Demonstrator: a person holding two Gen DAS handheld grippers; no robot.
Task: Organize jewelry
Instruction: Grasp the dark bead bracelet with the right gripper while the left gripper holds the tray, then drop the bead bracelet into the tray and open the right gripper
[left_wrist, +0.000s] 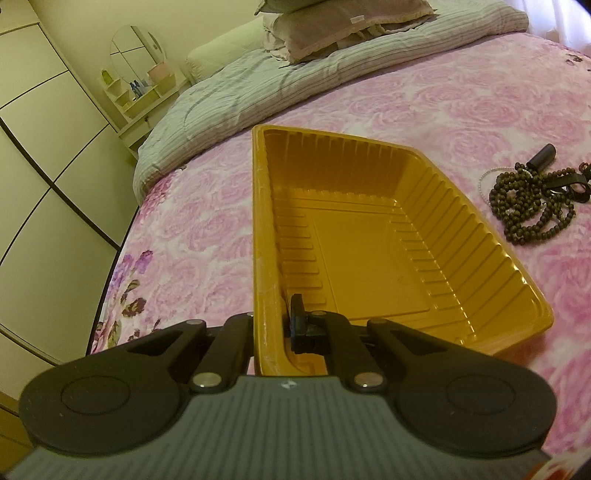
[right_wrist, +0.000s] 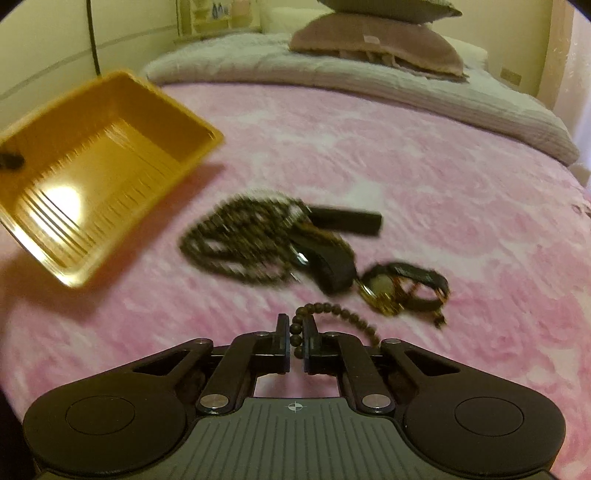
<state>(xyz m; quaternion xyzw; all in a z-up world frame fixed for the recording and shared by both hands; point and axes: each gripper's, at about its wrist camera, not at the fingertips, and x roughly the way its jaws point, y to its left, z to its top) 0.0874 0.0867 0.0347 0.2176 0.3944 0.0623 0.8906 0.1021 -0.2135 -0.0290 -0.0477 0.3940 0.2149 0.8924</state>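
My left gripper is shut on the left wall of an empty yellow plastic tray and holds it tilted above the pink bedspread; the tray also shows in the right wrist view. My right gripper is shut on a dark bead bracelet, lifted above the bed. A heap of dark bead necklaces lies ahead of it with a black tube, a black strap and a gold watch. The heap also shows in the left wrist view.
The pink floral bedspread covers the bed. A striped grey quilt and pillows lie at its head. White wardrobes and a small vanity with a mirror stand left of the bed.
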